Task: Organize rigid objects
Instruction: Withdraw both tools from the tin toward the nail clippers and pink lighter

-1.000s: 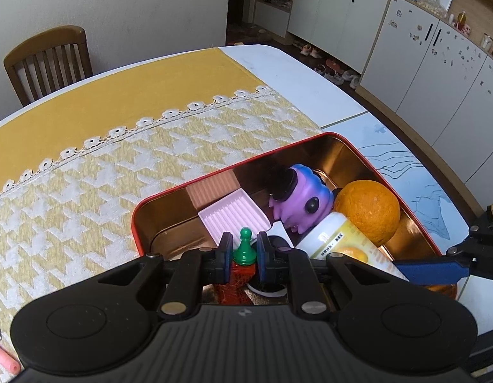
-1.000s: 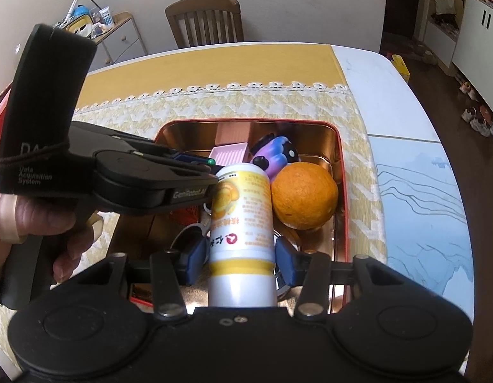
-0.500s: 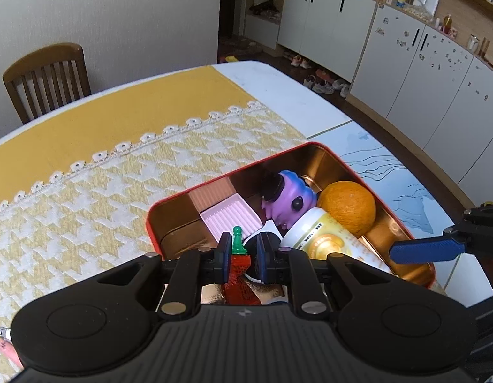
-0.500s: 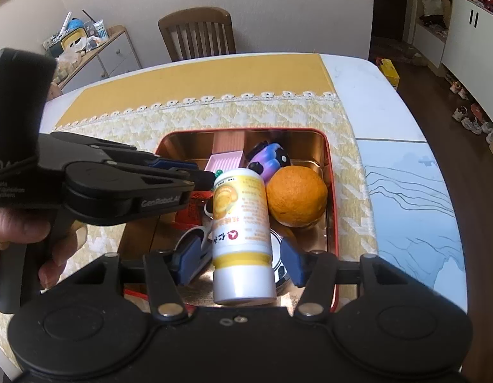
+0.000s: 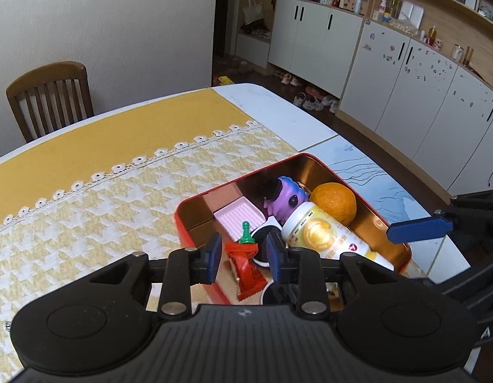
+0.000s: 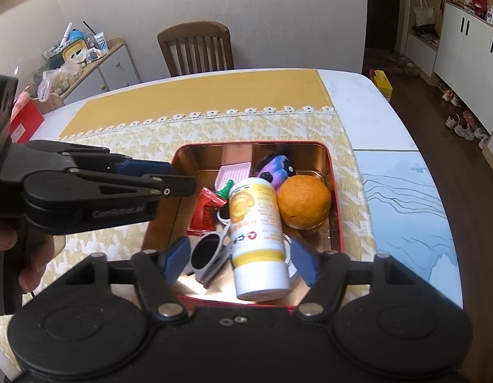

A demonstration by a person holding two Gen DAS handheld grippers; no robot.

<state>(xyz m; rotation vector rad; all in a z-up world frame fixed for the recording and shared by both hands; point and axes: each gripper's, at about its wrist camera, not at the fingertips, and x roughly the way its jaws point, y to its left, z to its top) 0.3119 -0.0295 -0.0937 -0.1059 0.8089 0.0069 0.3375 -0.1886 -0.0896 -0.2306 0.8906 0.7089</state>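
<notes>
A red tin box sits on the yellow cloth. It holds a white and yellow bottle lying down, an orange, a purple toy, a pink ridged tray, a green pawn, a red sachet and sunglasses. My left gripper is open above the sachet. My right gripper is open around the bottle's base without touching it.
The table has a yellow houndstooth cloth with a lace border. A wooden chair stands at the far side. White cabinets line the right wall. A sideboard with clutter stands at the back left.
My left gripper has opened, let go of the green pawn and red sachet, and pulled up and back. My right gripper has opened wider and drawn back from the bottle.
</notes>
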